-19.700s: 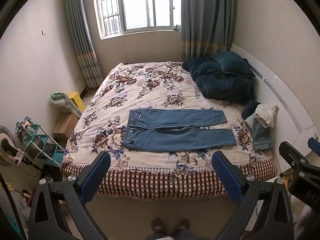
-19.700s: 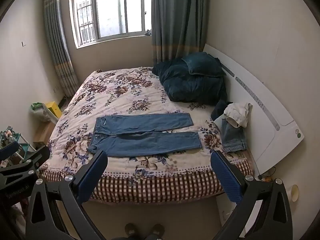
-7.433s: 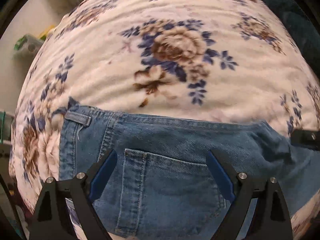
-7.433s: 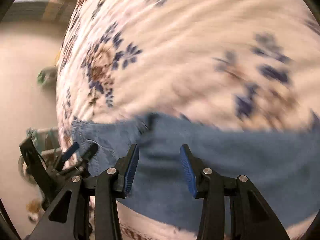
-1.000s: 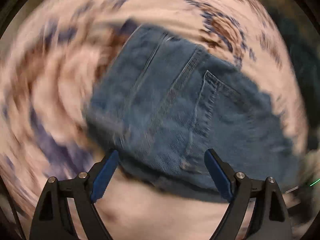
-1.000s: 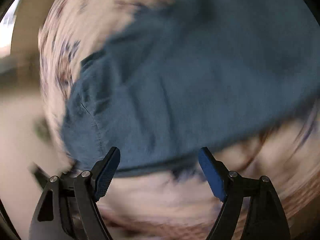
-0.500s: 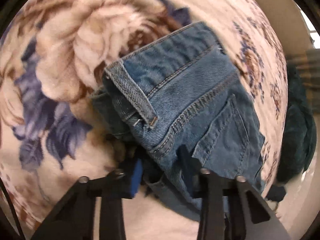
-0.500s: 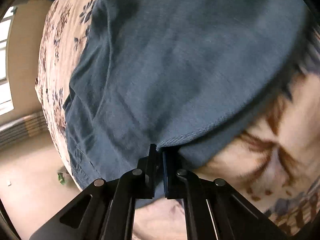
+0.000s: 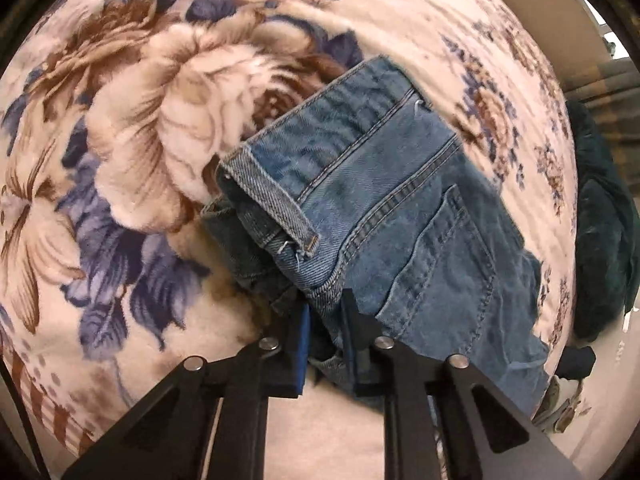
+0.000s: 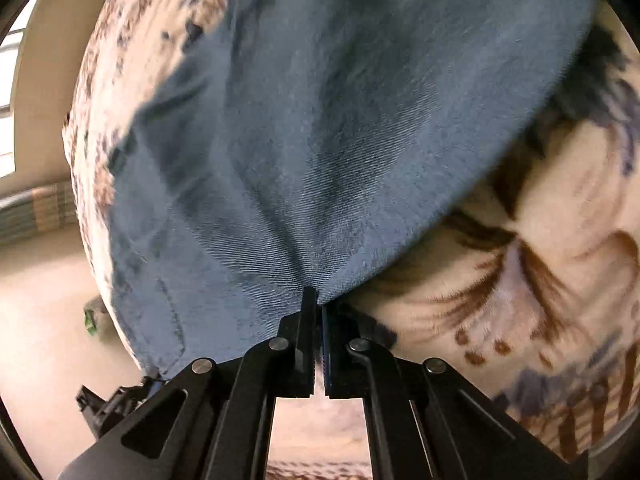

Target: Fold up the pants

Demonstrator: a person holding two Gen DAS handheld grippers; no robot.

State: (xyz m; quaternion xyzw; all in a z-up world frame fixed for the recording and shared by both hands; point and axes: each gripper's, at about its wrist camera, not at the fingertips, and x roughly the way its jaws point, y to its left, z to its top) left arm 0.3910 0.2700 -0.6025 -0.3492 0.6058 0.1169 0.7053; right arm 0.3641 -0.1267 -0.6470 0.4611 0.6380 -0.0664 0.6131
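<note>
Denim fills both views: my left gripper (image 9: 326, 306) clamps the jeans (image 9: 384, 216) at the waistband, my right gripper (image 10: 319, 306) pinches a leg's edge over the floral blanket (image 9: 132, 128).

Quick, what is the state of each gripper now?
Left gripper: closed on the waistband end of the jeans.
Right gripper: closed on the edge of the jeans.

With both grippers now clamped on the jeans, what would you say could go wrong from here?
1. The right gripper pinches only the very edge of the jeans; that thin bite might slip once lifted.
2. The left gripper holds a bunched waistband corner of several layers; one could drop out and skew the fold.
3. The plush floral blanket might drag on the denim.
</note>
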